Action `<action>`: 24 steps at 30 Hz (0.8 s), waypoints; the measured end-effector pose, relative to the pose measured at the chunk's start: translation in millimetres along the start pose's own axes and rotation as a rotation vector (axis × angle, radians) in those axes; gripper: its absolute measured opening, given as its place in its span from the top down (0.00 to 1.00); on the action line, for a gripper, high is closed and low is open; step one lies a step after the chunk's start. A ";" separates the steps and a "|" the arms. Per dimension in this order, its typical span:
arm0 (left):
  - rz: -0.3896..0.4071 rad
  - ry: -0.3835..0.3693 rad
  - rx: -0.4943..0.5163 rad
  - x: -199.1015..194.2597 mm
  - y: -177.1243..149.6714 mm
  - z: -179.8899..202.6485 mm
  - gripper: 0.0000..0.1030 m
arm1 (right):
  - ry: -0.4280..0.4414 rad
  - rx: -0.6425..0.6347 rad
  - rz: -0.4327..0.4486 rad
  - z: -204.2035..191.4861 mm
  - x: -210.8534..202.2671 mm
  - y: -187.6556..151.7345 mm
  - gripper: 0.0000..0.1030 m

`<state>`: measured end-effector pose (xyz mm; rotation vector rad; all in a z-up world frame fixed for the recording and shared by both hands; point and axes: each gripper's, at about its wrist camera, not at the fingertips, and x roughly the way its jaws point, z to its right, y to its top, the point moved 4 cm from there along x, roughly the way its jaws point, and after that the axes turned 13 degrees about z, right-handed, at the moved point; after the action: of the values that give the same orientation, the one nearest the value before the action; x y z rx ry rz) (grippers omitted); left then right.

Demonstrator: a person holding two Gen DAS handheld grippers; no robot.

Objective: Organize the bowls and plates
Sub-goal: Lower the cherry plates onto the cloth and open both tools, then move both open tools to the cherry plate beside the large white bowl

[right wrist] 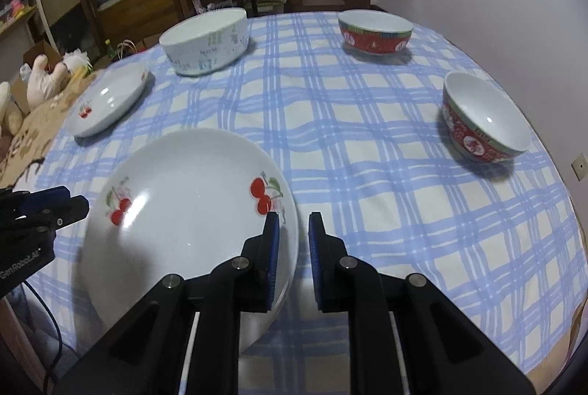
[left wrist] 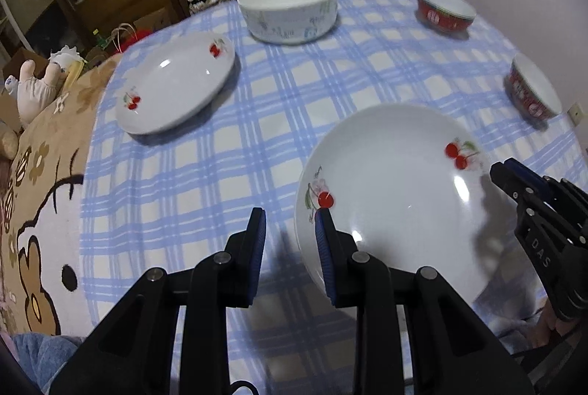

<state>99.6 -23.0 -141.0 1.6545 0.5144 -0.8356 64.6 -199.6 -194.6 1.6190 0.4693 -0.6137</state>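
Straddling the rims of the nearest plate (left wrist: 397, 196), both grippers sit low over the checked cloth (left wrist: 279, 108) that covers the surface. The left gripper (left wrist: 290, 248) has its fingers spread, one blue pad over the plate's rim at about 8 o'clock and the other over bare cloth outside it; whether either pad touches the plate cannot be told. In the right wrist view the right gripper (right wrist: 294, 248) is likewise spread, one finger above the plate's inner edge at 4 o'clock and the other outside the rim over the cloth, nothing pinched between them. Each gripper shows at the edge of the other's view, on opposite sides of this plate.

The near plate is white with red cherry prints and lies flat, toward the front of the surface. A second cherry plate (left wrist: 176, 86) rests well apart from it at 10 o'clock, close to the left edge of the cloth. Beyond that, at 12 o'clock, stands a large white bowl (left wrist: 288, 9) with pale markings on its wall. A red patterned bowl (right wrist: 485, 117) sits at 2 o'clock near the right edge, and another red bowl (right wrist: 375, 31) lies farther back at 1 o'clock. A stuffed toy (left wrist: 35, 86) lies off the surface at the left, on a brown cartoon blanket (left wrist: 40, 211).
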 end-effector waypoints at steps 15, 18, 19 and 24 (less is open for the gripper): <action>0.228 0.021 0.070 -89.5 50.8 -17.6 0.53 | 0.019 -0.097 0.244 -19.7 -62.5 80.9 0.64; 0.250 0.034 0.065 -98.3 61.9 -30.0 0.45 | 0.053 -0.096 0.273 -28.2 -70.0 94.8 0.56; 0.255 0.038 0.059 -100.0 65.6 -34.6 0.44 | 0.060 -0.096 0.283 -31.1 -71.8 98.5 0.51; 0.262 0.067 0.041 -103.0 83.9 -54.8 0.12 | 0.090 -0.120 0.317 -51.5 -72.0 121.5 0.36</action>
<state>106.5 19.0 -3.8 1.7476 0.3182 -0.6034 90.7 -162.2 -51.4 1.5689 0.2995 -0.2709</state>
